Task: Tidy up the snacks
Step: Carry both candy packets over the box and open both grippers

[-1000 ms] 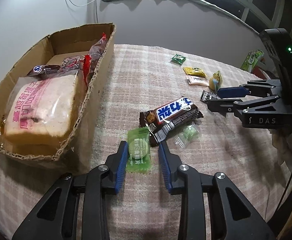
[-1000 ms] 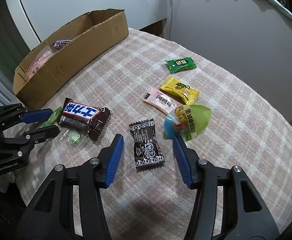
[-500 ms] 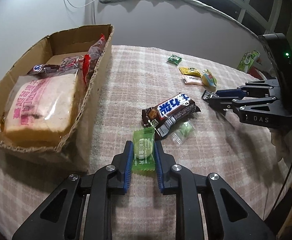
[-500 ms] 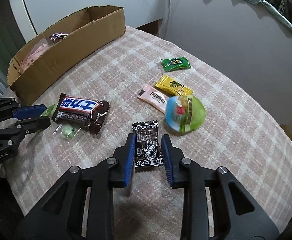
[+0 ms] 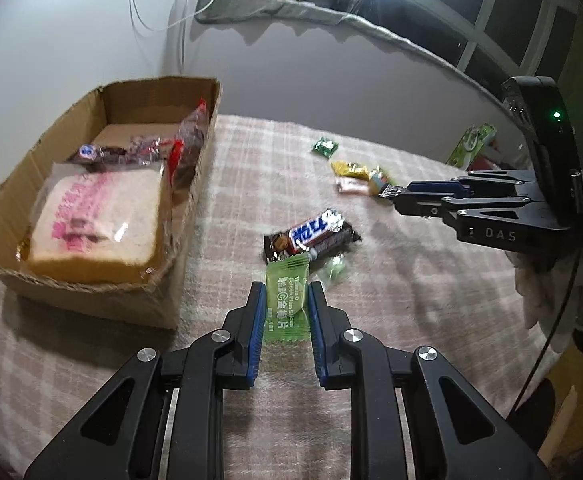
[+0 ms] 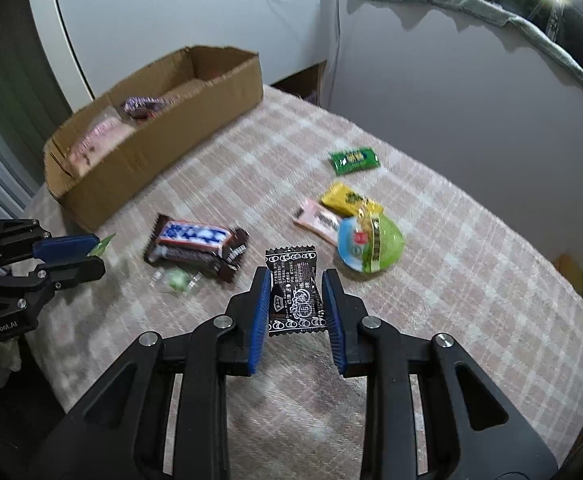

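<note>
My left claw [image 5: 284,312] is clenched on the green plum-slice candy [image 5: 287,302]; blue pads press both long edges of the wrapper, which stands clear of the cloth, its far end reaching toward the chocolate bar [image 5: 311,234]. My right claw [image 6: 296,304] is clenched on the black candy wrapper [image 6: 296,292]; pads on either side, printed face up, far end sticking out past the fingertips.

Worktop [image 6: 471,280] carries a pink-and-white checked cloth; the surface looks soft, I cannot tell what lies beneath.

Left on the cloth: the chocolate bar, brown wrapper with a blue-and-white label, lying flat near the middle; just beside it, on the near side, a small clear-wrapped green sweet [image 6: 176,279]; farther right a cluster of three, a pink sachet [image 6: 317,220], a yellow packet [image 6: 347,199] and a round green-and-blue pack [image 6: 371,244], the round pack overlapping the other two; a dark green sachet [image 6: 354,160] lies alone, well apart toward the far edge.

Cardboard box [image 5: 195,184] sits at the left end of the worktop, open-topped, edges torn; inside it a bagged slice of bread [image 5: 95,220] with pink print fills the near part; behind it several smaller wrapped snacks [image 5: 139,150], partly blurred, labels unreadable.

Left wrist view: right claw held side-on above the cluster; gloved hand [image 5: 551,296] behind it.
</note>
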### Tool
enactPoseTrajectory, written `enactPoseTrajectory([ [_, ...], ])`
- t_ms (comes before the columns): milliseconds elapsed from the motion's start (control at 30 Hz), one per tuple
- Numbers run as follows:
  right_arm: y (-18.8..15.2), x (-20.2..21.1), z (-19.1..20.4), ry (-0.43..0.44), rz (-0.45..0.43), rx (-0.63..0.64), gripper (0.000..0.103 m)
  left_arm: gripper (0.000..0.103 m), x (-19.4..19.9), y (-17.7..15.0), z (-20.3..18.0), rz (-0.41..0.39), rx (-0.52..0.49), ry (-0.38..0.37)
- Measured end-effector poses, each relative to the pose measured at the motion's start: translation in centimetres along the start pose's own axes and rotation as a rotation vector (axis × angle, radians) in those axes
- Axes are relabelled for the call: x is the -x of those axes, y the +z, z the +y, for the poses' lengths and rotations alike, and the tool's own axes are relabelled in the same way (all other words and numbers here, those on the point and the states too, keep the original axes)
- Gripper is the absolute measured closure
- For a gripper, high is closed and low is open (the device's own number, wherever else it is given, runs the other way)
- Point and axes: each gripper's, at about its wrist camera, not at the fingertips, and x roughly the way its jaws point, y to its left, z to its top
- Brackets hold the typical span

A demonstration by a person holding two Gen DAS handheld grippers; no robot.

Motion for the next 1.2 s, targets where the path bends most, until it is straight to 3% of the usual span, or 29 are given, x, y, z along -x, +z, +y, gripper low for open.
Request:
enactPoseTrajectory([
  [267,3.1,1.3,1.6,0.032,-0.056,-0.013,0.076,0.084,2.7,1.9,1.6,-0.077,0.009,0.004],
  [633,9.2,1.3,5.4,0.085,-0.117,0.003,0.076,0.084,4.9,5.2,7.0,-0.161,0.071,0.058],
  [967,14.0,-2.0,8.8,0.123,-0.108,0.015,0.076,0.084,4.2,6.5,10.6,-0.165,0.104,0.098],
  [1200,14.9,-3.7,10.3,0.138,-0.084,0.025,0.075,0.083,3.4,6.5,11.9,-0.147,0.13,0.102],
])
